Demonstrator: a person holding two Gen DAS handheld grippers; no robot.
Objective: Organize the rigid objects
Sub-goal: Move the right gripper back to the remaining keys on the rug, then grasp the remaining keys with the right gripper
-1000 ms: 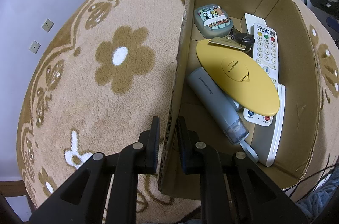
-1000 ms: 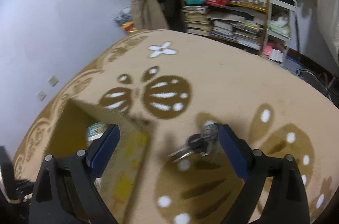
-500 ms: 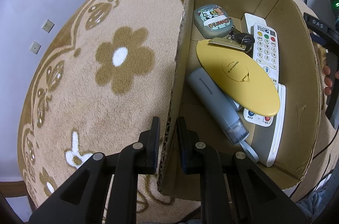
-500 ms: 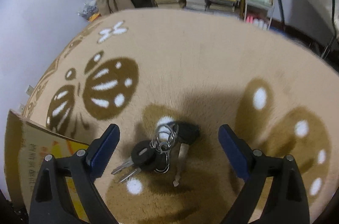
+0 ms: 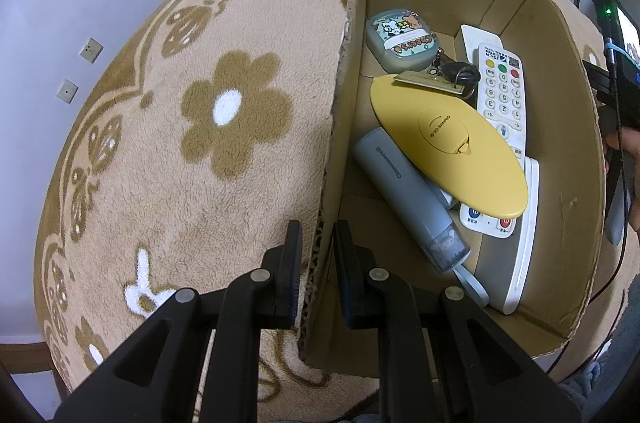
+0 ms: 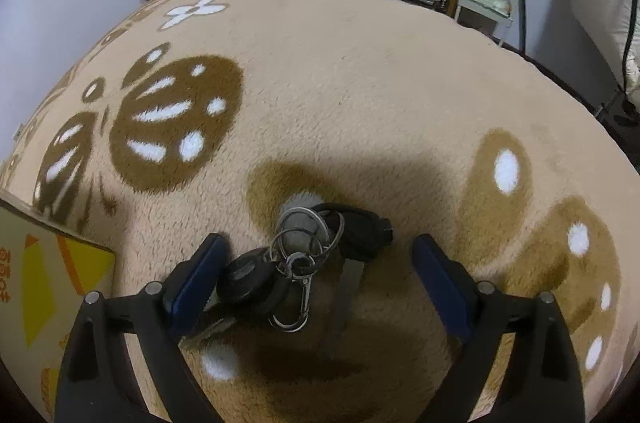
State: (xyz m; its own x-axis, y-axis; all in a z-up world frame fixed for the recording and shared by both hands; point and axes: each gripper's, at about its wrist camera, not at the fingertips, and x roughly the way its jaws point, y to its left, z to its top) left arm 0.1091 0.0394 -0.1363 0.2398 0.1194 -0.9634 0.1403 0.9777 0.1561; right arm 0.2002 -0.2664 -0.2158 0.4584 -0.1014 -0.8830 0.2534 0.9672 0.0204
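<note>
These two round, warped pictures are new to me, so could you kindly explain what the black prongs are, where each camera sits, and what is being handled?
There is no robot here: a person holds a hand-held two-finger gripper in each hand, and a fisheye camera on each looks along its fingers.

In the left view, the left gripper pinches the wall of a cardboard box standing on a flowered carpet. Inside lie a yellow oval lid, a grey tube, a white remote, a small cartoon case and some keys.

In the right view, the right gripper is wide open, its fingers on either side of a bunch of keys lying on the carpet, not yet gripped.
</note>
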